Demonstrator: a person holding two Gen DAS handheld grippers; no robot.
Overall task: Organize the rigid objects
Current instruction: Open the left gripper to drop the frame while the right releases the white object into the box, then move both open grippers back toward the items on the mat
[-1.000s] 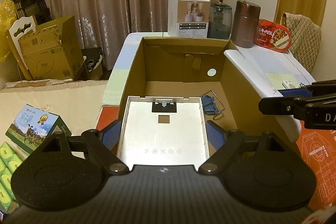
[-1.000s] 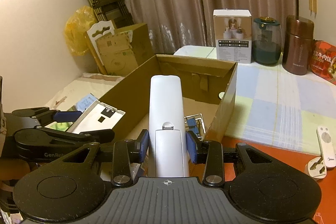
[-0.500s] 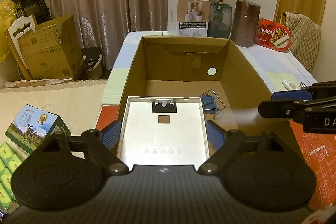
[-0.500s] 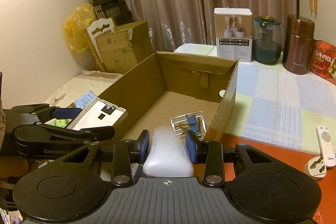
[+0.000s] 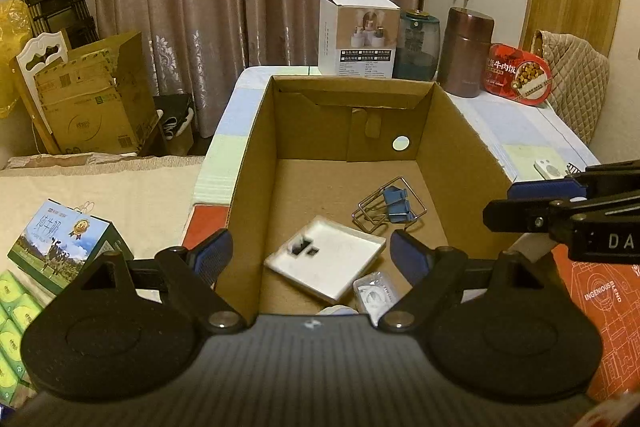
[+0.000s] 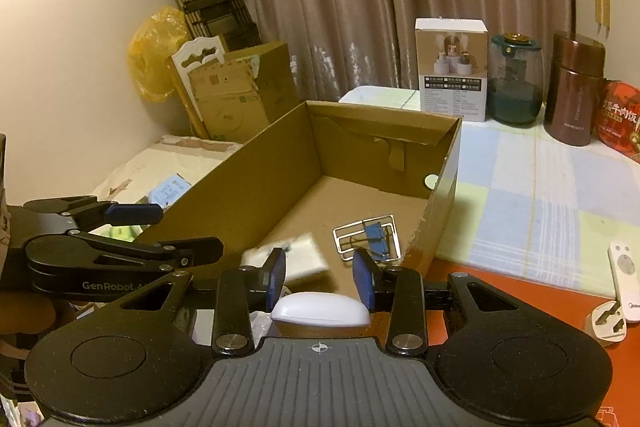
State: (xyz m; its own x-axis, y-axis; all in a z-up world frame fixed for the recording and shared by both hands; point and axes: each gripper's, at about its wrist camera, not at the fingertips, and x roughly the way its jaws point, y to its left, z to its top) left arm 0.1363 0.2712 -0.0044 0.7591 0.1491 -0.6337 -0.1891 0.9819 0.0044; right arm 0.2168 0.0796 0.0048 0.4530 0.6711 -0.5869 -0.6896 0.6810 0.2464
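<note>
Left wrist view: the left gripper (image 5: 310,251) is spread and empty; the metal tray (image 5: 326,261) lies tilted in the cardboard box (image 5: 250,167) just ahead, so the binder clip (image 5: 394,205) beyond could be knocked.

Right wrist view: the right gripper (image 6: 320,273) is pinched on a white remote (image 6: 320,309); by its smooth shell, a slip could be caused.

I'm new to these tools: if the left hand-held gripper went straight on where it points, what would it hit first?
Most likely the white tray lying in the cardboard box, just ahead of the left hand-held gripper, though depth is unclear.
</note>
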